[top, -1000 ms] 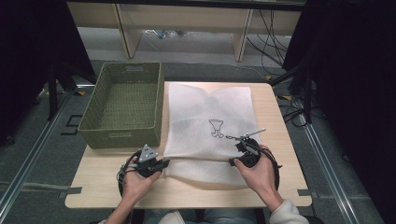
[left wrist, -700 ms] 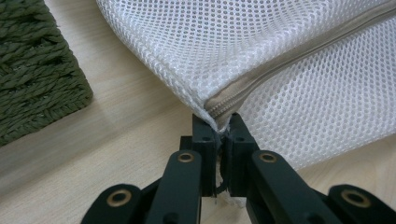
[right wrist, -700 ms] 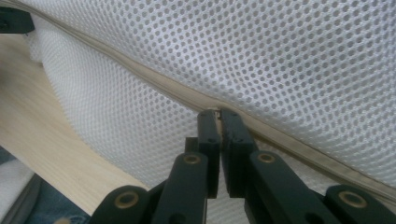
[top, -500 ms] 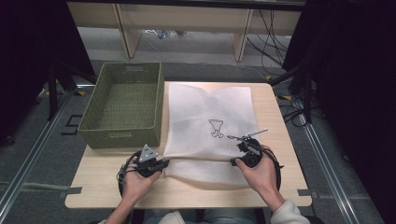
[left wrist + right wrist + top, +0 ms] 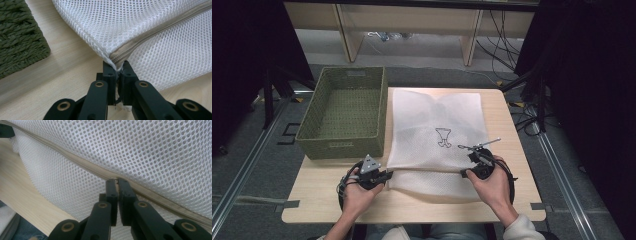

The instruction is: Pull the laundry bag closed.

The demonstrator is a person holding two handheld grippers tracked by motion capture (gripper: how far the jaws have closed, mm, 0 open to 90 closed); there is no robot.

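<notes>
Mesh bag (image 5: 155, 30) zip edge betw. both jaws

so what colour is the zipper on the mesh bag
Beige, against the white mesh bag; the zipper shows best in the left gripper view.

Green woven basket (image 5: 344, 116) sits on my light wood table (image 5: 512, 145), left half, far side overhanging the edge. Past the table: grey floor (image 5: 257, 165), wooden shelf legs (image 5: 343, 35), loose black cables (image 5: 504, 37). Dark curtains (image 5: 592, 80) both sides.
</notes>
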